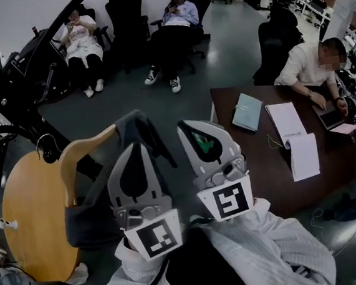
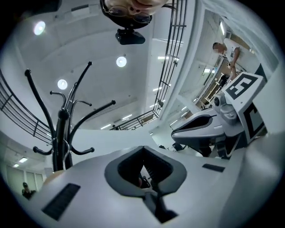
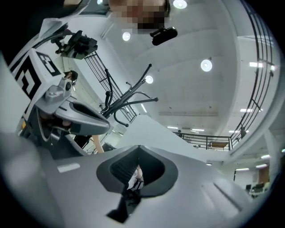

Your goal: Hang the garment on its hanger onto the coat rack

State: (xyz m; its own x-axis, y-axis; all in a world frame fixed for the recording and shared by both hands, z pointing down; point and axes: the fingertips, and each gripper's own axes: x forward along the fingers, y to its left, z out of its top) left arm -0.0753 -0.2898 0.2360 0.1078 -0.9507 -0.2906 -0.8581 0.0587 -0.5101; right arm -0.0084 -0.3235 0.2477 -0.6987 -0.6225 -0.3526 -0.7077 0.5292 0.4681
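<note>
A wooden hanger (image 1: 81, 148) carries a dark grey garment (image 1: 85, 223) at the left of the head view. Its metal hook (image 1: 43, 145) sits close to the black coat rack (image 1: 10, 92); whether it rests on a peg I cannot tell. My left gripper (image 1: 135, 150) is raised just right of the hanger, shut, with nothing between its jaws. Beside it, my right gripper (image 1: 192, 128) is also shut and empty. Both gripper views point up at the ceiling. The left gripper view shows the coat rack (image 2: 62, 120), and the right gripper view shows the coat rack (image 3: 129, 98) past the left gripper (image 3: 71, 116).
A round wooden table (image 1: 31, 215) stands under the hanger. A dark desk (image 1: 261, 156) with notebooks is at the right, with a person (image 1: 311, 63) seated at it. Two people (image 1: 173, 26) sit on office chairs at the back.
</note>
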